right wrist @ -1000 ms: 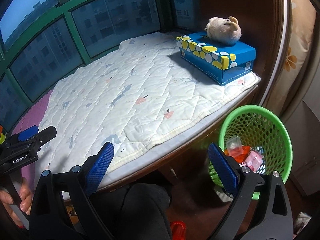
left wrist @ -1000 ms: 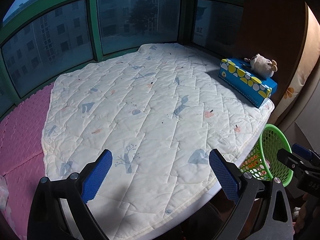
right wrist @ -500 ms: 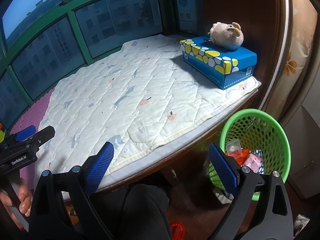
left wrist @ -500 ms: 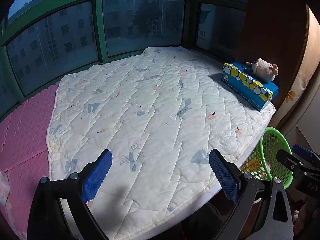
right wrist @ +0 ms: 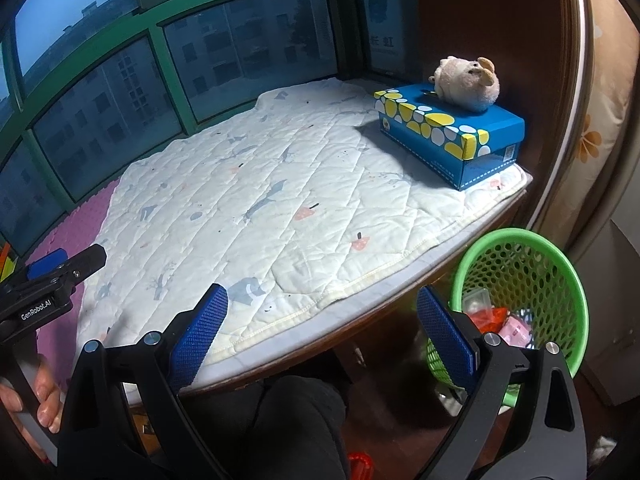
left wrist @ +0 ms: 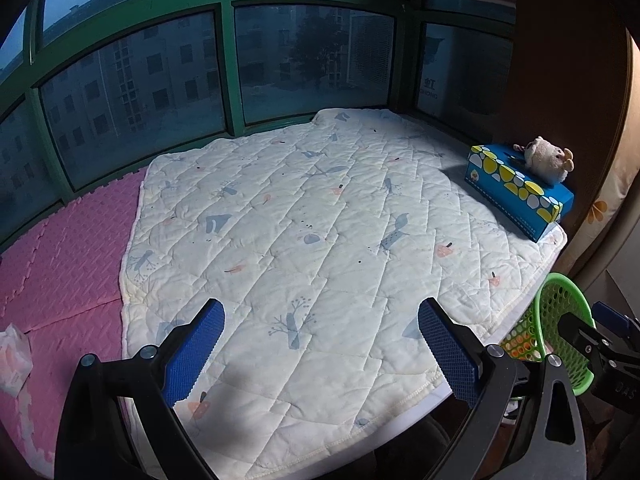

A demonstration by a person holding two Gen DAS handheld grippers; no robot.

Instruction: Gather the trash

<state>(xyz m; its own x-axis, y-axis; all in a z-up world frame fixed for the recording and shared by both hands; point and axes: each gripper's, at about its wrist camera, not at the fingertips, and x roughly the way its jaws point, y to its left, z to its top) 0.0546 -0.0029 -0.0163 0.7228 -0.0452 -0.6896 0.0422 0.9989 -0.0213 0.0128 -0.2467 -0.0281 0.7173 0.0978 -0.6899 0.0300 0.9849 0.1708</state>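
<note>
Pulled back, both my claws, left gripper [left wrist: 320, 350] and right gripper [right wrist: 322, 334], gape wide, empty; one green basket [right wrist: 560, 256] lower right, one tissue box [right wrist: 452, 132] upper right.

A home, a bay-window nook in a flat: quilted printed mat [left wrist: 340, 248] over pink foam tiles [left wrist: 68, 248], green-framed windows [left wrist: 228, 64] facing apartment blocks, tissue box [right wrist: 452, 136] topped by plush toy [right wrist: 466, 84], floral curtain [right wrist: 592, 128].

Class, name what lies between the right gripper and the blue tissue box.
Only bare quilt separates right gripper from tissue box, per right wrist view.
</note>
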